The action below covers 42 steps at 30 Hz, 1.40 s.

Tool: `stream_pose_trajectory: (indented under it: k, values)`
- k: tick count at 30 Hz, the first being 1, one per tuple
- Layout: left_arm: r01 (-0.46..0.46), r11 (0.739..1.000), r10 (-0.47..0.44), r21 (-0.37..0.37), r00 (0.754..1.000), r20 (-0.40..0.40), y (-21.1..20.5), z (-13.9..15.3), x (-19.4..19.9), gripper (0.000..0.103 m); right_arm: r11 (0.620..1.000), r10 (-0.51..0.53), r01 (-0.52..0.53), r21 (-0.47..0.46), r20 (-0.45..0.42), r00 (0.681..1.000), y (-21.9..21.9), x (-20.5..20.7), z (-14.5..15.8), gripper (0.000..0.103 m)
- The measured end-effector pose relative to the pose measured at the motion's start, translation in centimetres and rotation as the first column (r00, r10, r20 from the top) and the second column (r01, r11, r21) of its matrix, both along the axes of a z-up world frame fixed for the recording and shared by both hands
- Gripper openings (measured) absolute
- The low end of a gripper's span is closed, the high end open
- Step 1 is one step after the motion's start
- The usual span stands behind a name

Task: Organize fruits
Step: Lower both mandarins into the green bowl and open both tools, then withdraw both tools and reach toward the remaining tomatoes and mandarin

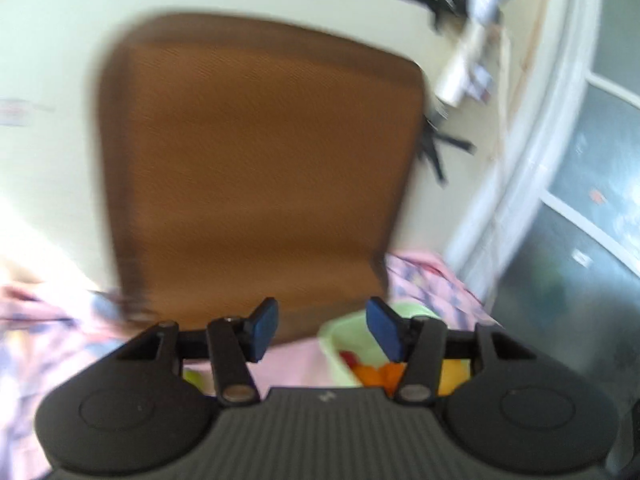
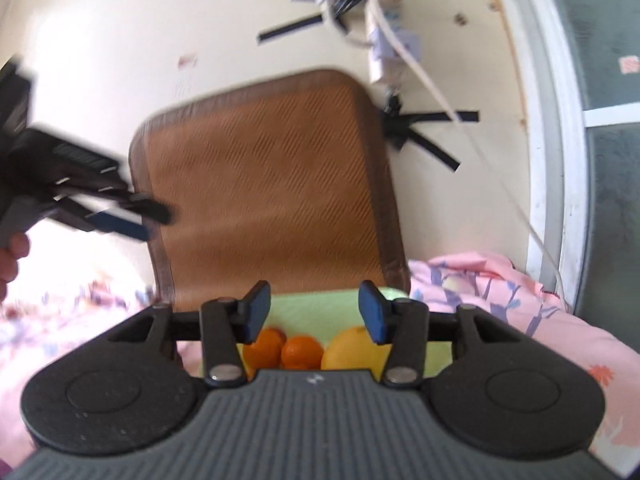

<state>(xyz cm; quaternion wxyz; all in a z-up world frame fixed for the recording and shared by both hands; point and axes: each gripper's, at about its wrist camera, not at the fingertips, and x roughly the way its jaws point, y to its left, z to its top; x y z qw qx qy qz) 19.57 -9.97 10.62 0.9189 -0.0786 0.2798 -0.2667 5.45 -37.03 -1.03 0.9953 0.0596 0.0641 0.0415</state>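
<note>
Bright daylight; motion blur; fisheye-warped edges.

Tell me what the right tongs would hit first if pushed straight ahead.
Probably the brown mat standing behind the green bin. The right tongs are open and empty, aimed over the fruit; depth is unclear.

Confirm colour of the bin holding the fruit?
Light green bin; clearest in the right wrist view.

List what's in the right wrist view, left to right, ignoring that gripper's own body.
left gripper → brown woven cushion → black tape cross → window frame. Low in the frame: two oranges → yellow fruit, in the green tub.
</note>
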Motion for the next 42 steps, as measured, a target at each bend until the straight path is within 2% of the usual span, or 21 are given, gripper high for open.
stream_pose_trajectory:
  k: [4,9,13,20,26,31,42]
  values:
    - [-0.103,0.994,0.102,0.042,0.995,0.021,3.3,-1.0,-2.7,0.050,1.000,0.008,-0.009,0.028,0.032,0.999,-0.3,-0.5,0.2,0.037]
    - [-0.125,0.989,0.126,0.077,0.992,-0.010,4.9,-3.8,-5.3,0.050,0.996,0.075,-0.075,0.042,0.012,0.997,0.6,-1.5,1.2,0.036]
    - [-0.104,0.989,0.107,0.105,0.994,-0.025,5.0,-5.5,-6.3,0.050,0.987,0.160,-0.159,0.023,-0.046,0.986,2.5,-2.5,1.2,0.036]
    - [-0.154,0.974,0.160,0.169,0.987,-0.028,4.8,-7.6,-8.7,0.050,0.974,0.224,-0.225,0.012,-0.142,0.964,6.3,-4.3,0.1,0.036]
    - [-0.191,0.962,0.199,0.194,0.980,-0.024,5.6,-8.5,-10.6,0.050,0.973,0.228,-0.230,0.010,-0.197,0.954,8.1,-4.6,-0.5,0.036]
    - [-0.221,0.949,0.224,0.227,0.975,0.012,6.6,-8.8,-11.9,0.050,0.975,0.214,-0.221,-0.008,-0.225,0.950,9.4,-4.5,-0.6,0.036]
    - [-0.236,0.949,0.240,0.210,0.971,0.004,9.0,-10.1,-12.0,0.050,0.982,0.164,-0.184,-0.044,-0.291,0.943,11.1,-4.1,-1.4,0.036]
